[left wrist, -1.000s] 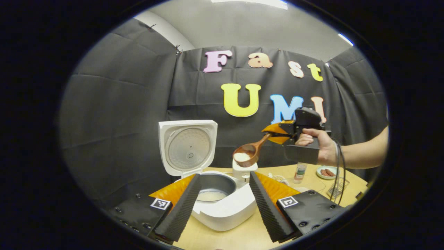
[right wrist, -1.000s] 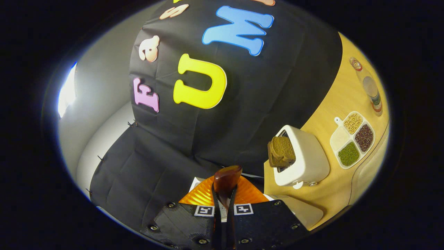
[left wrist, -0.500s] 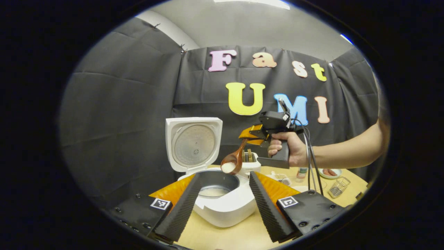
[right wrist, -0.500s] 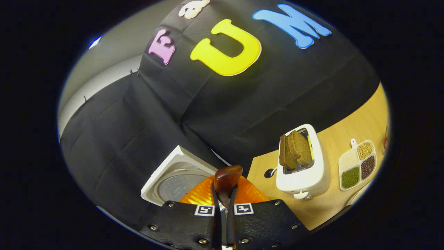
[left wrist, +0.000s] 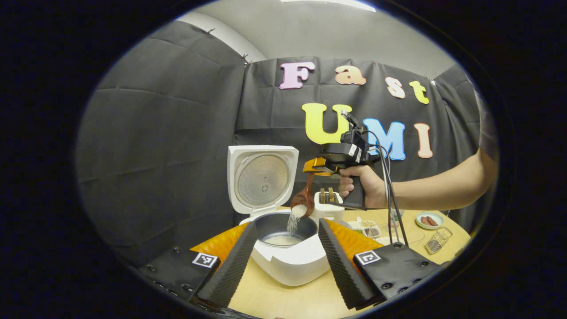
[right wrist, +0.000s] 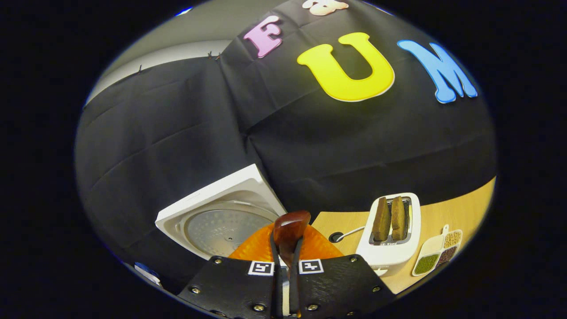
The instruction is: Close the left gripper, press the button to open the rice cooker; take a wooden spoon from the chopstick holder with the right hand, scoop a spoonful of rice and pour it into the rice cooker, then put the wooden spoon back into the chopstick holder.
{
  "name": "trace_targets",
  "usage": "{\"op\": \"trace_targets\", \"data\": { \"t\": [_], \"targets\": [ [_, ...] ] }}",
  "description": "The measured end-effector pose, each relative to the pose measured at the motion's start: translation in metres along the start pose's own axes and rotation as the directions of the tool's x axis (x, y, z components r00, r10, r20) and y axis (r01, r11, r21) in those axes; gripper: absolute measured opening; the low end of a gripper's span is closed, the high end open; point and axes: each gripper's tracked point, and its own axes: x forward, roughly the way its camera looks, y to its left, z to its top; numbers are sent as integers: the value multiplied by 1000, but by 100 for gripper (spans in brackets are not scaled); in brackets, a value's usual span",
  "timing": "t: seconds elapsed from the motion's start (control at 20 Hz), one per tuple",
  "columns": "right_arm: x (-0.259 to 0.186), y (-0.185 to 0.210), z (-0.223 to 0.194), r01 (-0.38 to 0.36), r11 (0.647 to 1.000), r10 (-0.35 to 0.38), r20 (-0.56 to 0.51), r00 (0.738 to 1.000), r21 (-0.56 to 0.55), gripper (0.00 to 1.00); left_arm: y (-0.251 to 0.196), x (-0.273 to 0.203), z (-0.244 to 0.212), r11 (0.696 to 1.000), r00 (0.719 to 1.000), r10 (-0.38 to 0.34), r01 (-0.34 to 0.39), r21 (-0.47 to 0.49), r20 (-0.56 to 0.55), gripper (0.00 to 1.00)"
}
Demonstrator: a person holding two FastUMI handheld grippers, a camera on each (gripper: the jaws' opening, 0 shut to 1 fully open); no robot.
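In the left gripper view the white rice cooker (left wrist: 292, 261) stands with its lid (left wrist: 262, 179) raised, rice lying in its grey inner pot. Above the pot, the right gripper (left wrist: 320, 166), held by a hand, is shut on the wooden spoon (left wrist: 303, 201). The spoon tips steeply and rice (left wrist: 292, 221) streams from its bowl into the pot. My left gripper (left wrist: 285, 241) stands open, its fingers on either side of the cooker's front, apart from it. In the right gripper view the right gripper (right wrist: 286, 248) clamps the spoon's brown handle end (right wrist: 290, 228), with the lid (right wrist: 219, 219) below.
A white toaster (right wrist: 392, 241) with two slices of brown bread stands behind the cooker. A divided dish of beans (right wrist: 436, 257) lies beside it. On the wooden table (left wrist: 274, 301) at the right are a small plate (left wrist: 429, 219) and a wire basket (left wrist: 438, 239).
The right gripper has moved left over the pot and rotated, tipping the spoon downward. Rice now pours from it into the cooker. My left gripper stays open in place.
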Motion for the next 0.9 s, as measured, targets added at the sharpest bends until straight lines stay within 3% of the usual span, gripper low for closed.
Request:
{"op": "trace_targets", "data": {
  "t": [0.05, 0.15, 0.3, 0.35, 0.4, 0.55, 0.7, 0.8, 0.9],
  "targets": [
    [1, 6, 1, -12, 999, 12, 1, 1000, -33, 6, 1, 0, -1, 1000, 1000, 5, -5, -3, -1, 97],
    [3, 16, 1, -32, 995, 33, 4, 999, -93, 6, 0, -2, -4, 1000, 1000, 10, -10, -17, -6, 100],
    [1, 32, 0, -69, 979, 70, -4, 998, -192, 6, -2, -5, -9, 1000, 1000, 13, -13, -17, -15, 93],
    [2, 38, -1, -84, 971, 85, -5, 996, -224, 6, -2, -6, -9, 1000, 1000, 16, -16, -15, -16, 99],
    [0, 46, -2, -100, 961, 101, -10, 995, -257, 6, -2, -7, -10, 1000, 1000, 18, -18, -15, -16, 96],
    [-5, 62, -10, -145, 906, 141, -39, 989, -397, 6, -1, -7, -14, 1000, 999, 18, -19, -17, -33, 92],
    [-11, 70, -14, -165, 856, 162, -48, 986, -490, 6, -1, -10, -19, 999, 999, 27, -28, -27, -43, 96],
    [-14, 71, -13, -174, 857, 175, -45, 984, -485, 6, -1, -10, -19, 999, 999, 33, -34, -32, -42, 93],
    [-20, 69, -5, -171, 883, 173, -35, 984, -437, 6, -4, -13, -18, 999, 999, 31, -32, -37, -36, 96]
  ]
}}
